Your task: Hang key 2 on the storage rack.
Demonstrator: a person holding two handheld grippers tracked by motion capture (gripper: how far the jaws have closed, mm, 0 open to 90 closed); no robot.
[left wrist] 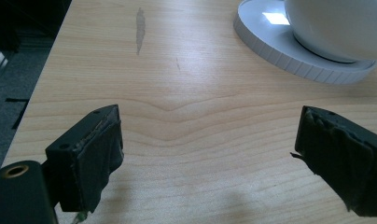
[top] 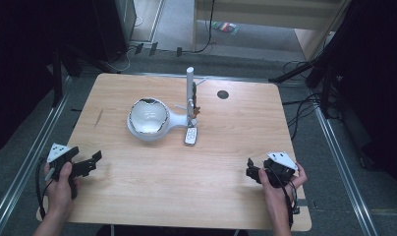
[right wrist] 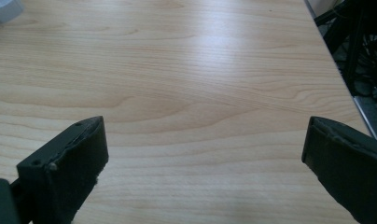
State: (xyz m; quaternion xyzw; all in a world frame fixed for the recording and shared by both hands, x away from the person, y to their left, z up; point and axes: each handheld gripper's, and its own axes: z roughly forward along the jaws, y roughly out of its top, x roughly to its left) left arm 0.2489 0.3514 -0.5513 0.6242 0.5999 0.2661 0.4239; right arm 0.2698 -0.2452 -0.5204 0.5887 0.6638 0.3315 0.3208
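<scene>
White bowl-shaped appliance (top: 148, 119) sits on its round ribbed base at table (top: 226, 162) centre-left, an upright white post (top: 190, 93) just beside its right side and a small grey remote (top: 190, 136) lying at the post's foot. Left gripper (top: 91, 163) low over the near-left edge, jaws spread wide, nothing between them; base rim ahead of it. Right gripper (top: 252, 172) over the near-right part, jaws likewise parted, bare wood between. Both well apart from the appliance.
</scene>
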